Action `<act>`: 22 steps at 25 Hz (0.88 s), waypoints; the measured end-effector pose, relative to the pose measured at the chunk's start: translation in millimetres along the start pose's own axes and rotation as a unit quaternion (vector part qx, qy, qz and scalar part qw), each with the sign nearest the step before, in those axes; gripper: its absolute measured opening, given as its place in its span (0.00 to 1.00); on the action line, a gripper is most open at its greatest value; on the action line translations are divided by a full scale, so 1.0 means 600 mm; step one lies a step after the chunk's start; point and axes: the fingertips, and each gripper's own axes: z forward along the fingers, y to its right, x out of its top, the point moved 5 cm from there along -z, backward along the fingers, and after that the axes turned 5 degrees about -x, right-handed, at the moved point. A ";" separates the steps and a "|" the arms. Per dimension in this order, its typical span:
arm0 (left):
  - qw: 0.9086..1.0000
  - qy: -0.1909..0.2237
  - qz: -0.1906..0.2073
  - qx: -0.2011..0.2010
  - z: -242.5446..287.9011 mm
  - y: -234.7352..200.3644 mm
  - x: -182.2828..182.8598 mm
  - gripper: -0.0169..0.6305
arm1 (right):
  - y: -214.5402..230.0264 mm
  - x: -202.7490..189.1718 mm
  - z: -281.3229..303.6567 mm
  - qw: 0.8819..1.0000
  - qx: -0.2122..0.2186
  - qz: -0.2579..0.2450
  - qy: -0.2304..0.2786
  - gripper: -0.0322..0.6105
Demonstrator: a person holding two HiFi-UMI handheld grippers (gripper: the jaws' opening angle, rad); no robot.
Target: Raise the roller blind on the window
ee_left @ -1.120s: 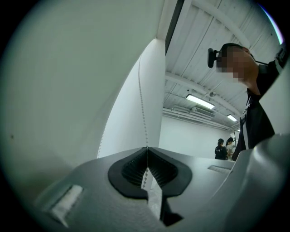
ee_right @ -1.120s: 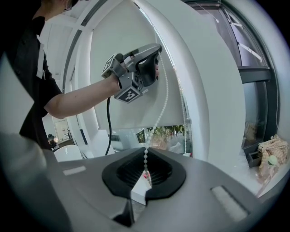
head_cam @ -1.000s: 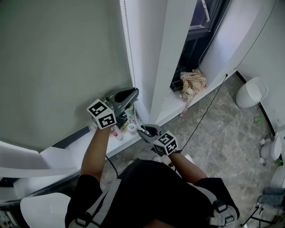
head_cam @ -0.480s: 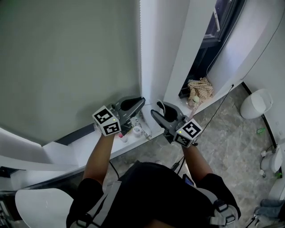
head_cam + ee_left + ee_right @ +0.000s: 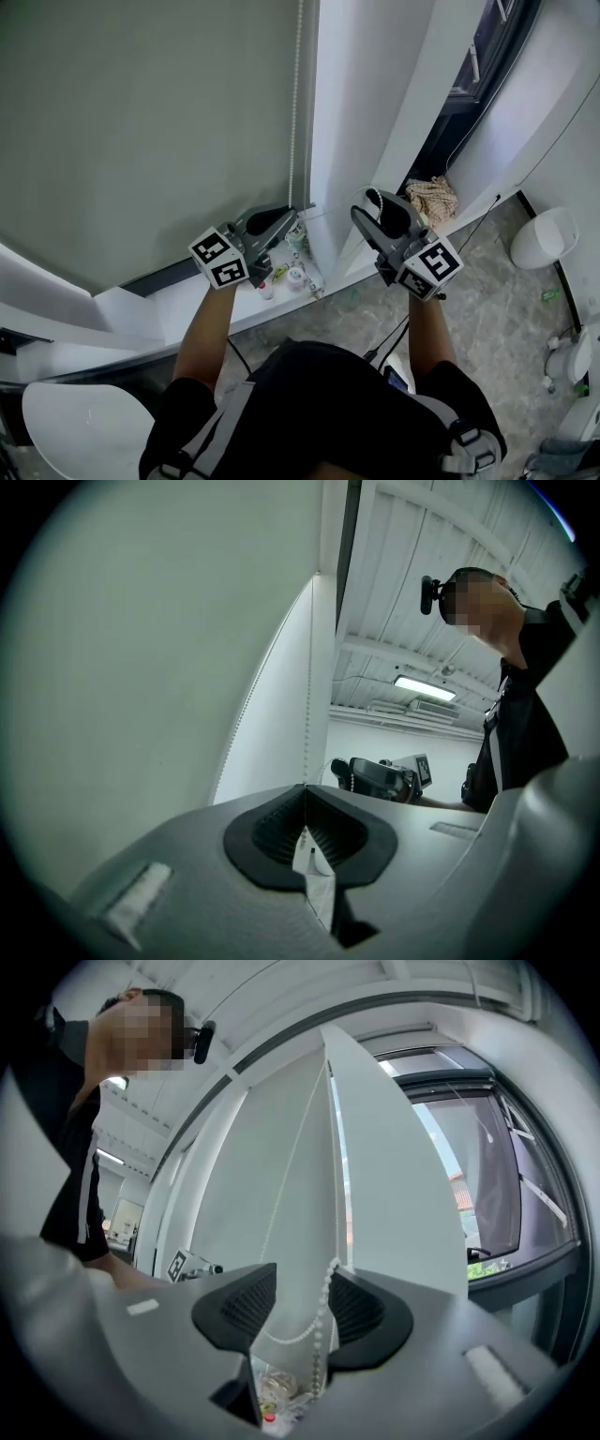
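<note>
A grey-green roller blind (image 5: 141, 131) covers the window on the left. Its white bead chain (image 5: 296, 112) hangs down the blind's right edge. My left gripper (image 5: 291, 216) is shut on that chain, and in the left gripper view the chain (image 5: 308, 714) rises straight from the closed pads. My right gripper (image 5: 373, 204) is level with it, to the right. Its jaws have just opened wide and eased in slightly. A loop of the chain (image 5: 323, 1307) hangs between them, close to the right pad (image 5: 356, 1307), unclamped.
The white windowsill (image 5: 187, 314) below carries small bottles (image 5: 295, 277). A white pillar (image 5: 394, 112) stands behind the right gripper, with a crumpled cloth (image 5: 433, 197) on the far sill. A white bin (image 5: 548, 234) and a black cable (image 5: 469, 234) are on the floor at right.
The right gripper rose from sill height to level with the left one, and its jaws opened around the chain loop. The left gripper stayed shut on the chain and shifted slightly.
</note>
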 end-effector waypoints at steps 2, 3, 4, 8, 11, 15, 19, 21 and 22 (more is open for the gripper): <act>1.000 -0.003 0.007 0.011 -0.005 -0.006 0.003 0.03 | -0.008 -0.008 0.005 0.995 0.028 -0.067 -0.065 0.32; 1.000 -0.004 0.010 0.016 -0.008 -0.008 0.004 0.03 | -0.016 -0.016 0.008 0.987 0.044 -0.109 -0.107 0.32; 1.000 -0.004 0.011 0.019 -0.010 -0.009 0.005 0.03 | -0.027 -0.026 0.011 0.976 0.060 -0.148 -0.145 0.32; 1.000 0.000 0.009 0.020 -0.016 -0.007 0.007 0.03 | -0.056 -0.072 0.018 0.937 0.093 -0.244 -0.233 0.32; 1.000 -0.002 0.008 0.014 -0.011 -0.005 0.007 0.03 | -0.062 -0.110 0.018 0.908 0.102 -0.280 -0.293 0.32; 1.000 -0.005 0.010 0.005 -0.009 0.002 0.007 0.03 | -0.084 -0.143 0.036 0.873 0.112 -0.342 -0.329 0.32; 1.000 -0.003 0.016 0.009 -0.012 -0.003 0.004 0.03 | -0.080 -0.159 0.047 0.839 0.100 -0.400 -0.356 0.33; 1.000 -0.003 0.012 0.016 -0.020 -0.006 0.007 0.03 | -0.079 -0.164 0.048 0.829 0.105 -0.408 -0.369 0.35; 1.000 -0.002 0.011 0.018 -0.025 -0.007 0.008 0.03 | -0.082 -0.163 0.047 0.833 0.113 -0.394 -0.373 0.38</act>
